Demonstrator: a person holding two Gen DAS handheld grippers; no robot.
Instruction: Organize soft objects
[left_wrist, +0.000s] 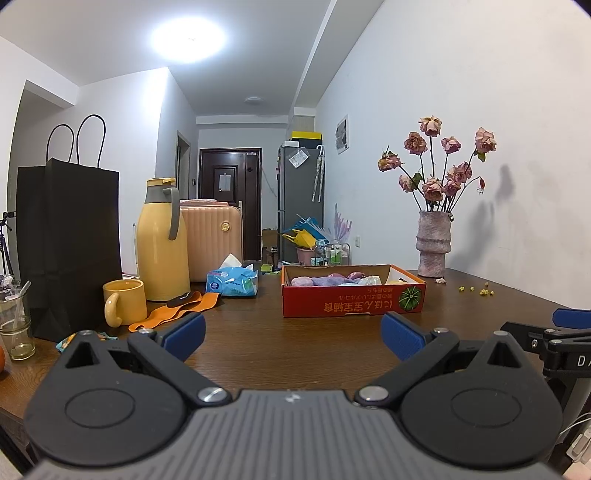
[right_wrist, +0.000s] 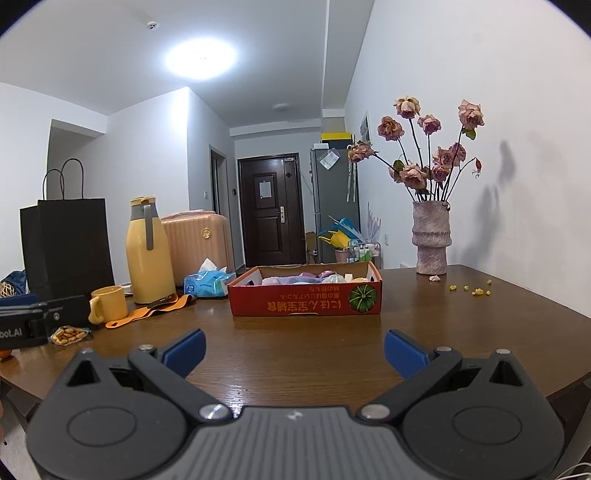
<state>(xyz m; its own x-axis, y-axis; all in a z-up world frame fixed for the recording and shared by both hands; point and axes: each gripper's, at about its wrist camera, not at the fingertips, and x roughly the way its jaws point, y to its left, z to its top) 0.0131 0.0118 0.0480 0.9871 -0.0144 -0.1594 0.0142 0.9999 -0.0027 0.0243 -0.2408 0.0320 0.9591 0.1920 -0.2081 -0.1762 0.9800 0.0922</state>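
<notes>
A red cardboard box (left_wrist: 352, 300) with a pumpkin picture stands on the brown table (left_wrist: 288, 343) and holds several soft pink, purple and pale items (left_wrist: 332, 280). It also shows in the right wrist view (right_wrist: 306, 299) with the soft items (right_wrist: 303, 278) inside. An orange strap (left_wrist: 177, 310) lies left of the box, also seen in the right wrist view (right_wrist: 151, 314). My left gripper (left_wrist: 293, 338) is open and empty, low over the table in front of the box. My right gripper (right_wrist: 295, 350) is open and empty, also short of the box.
On the left stand a black paper bag (left_wrist: 68, 243), a yellow thermos (left_wrist: 162, 240), a yellow mug (left_wrist: 123, 301), a glass (left_wrist: 14, 325) and a blue tissue pack (left_wrist: 232, 282). A vase of dried roses (left_wrist: 432, 243) stands far right by the wall. A snack packet (right_wrist: 68, 335) lies near the left edge.
</notes>
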